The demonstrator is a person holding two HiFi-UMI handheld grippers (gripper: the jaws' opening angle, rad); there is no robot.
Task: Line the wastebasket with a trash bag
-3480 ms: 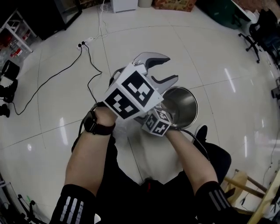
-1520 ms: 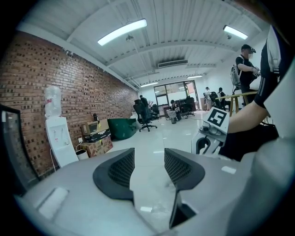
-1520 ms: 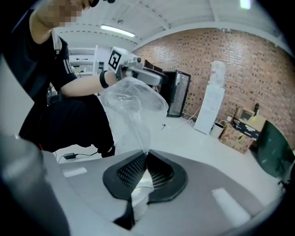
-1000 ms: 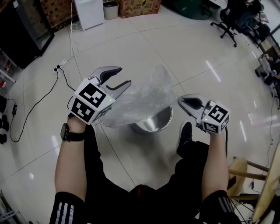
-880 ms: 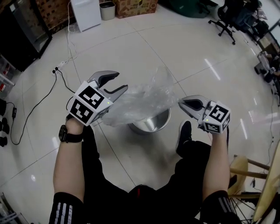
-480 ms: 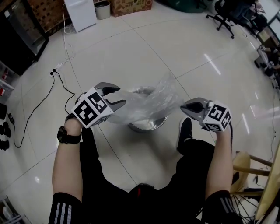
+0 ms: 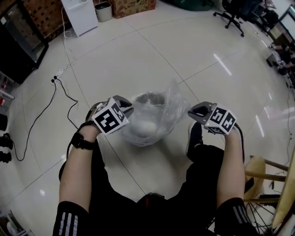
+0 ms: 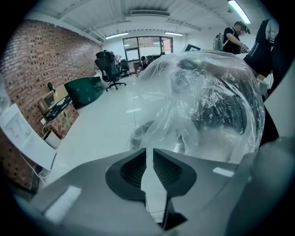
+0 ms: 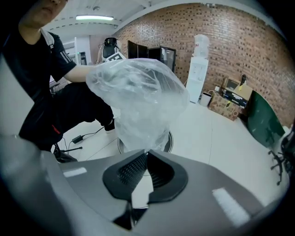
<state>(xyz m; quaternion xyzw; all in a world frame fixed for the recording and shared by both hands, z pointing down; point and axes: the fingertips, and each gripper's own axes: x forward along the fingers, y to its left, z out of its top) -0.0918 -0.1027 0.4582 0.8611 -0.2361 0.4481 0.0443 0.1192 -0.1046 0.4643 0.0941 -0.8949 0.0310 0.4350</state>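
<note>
Clear trash bag (image 7: 154,120) stretched over the steel wastebasket (image 7: 144,97) on the floor.
It billows above the basket's mouth. The right gripper (image 7: 196,112) pinches one edge tight, and the left gripper (image 7: 125,108) is closing on the opposite edge, film between its jaws.

Inventory, floor:
- Clear trash bag (image 7: 159,115): one, centre.
- Metal wastebasket (image 7: 148,97): one, under the bag.
- Water dispenser (image 7: 80,16): one, far left.
- Small bin (image 7: 103,11): one, beside it.
- Cardboard box (image 7: 131,5): one, far.
- Office chair (image 7: 234,14): one, far right.
</note>
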